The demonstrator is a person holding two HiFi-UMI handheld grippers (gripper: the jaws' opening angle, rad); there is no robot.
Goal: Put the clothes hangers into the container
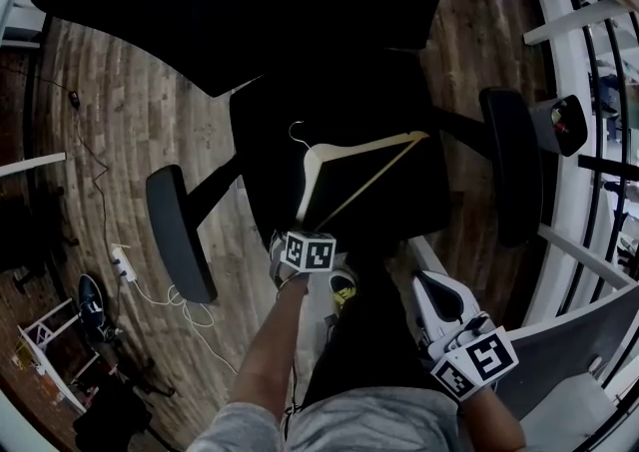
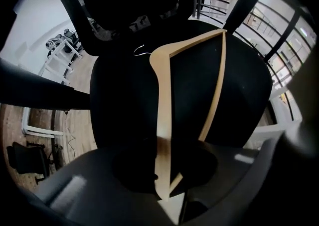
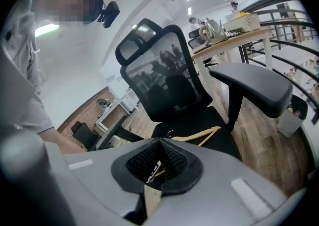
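Nearest the lens: left claw (image 2: 164,156), pointed steeply down, pads closed on the near corner of a wooden hanger (image 1: 364,147), where one shoulder meets the cross bar.
Hanger, place: lying on the black chair seat (image 1: 270,176), between the two armrests (image 1: 180,230); not yet lifted clear, as far as can be judged.
Hanger, long axis: gripped shoulder running straight away from the claw, along the line of its jaws; wire hook (image 1: 296,131) at the far end; second shoulder slanting off toward the picture's right.
Relation for the coming move: whole hanger lying beyond the grip, so likely to swing or droop about the held corner once raised.
Other hand: right claw (image 3: 159,145), jaws together with nothing between them; held low by the person's body, well apart from the hanger; left hand plainly the nearer.
Container: not to be made out in any view.
Surroundings: wooden floor (image 1: 150,121) under the chair.
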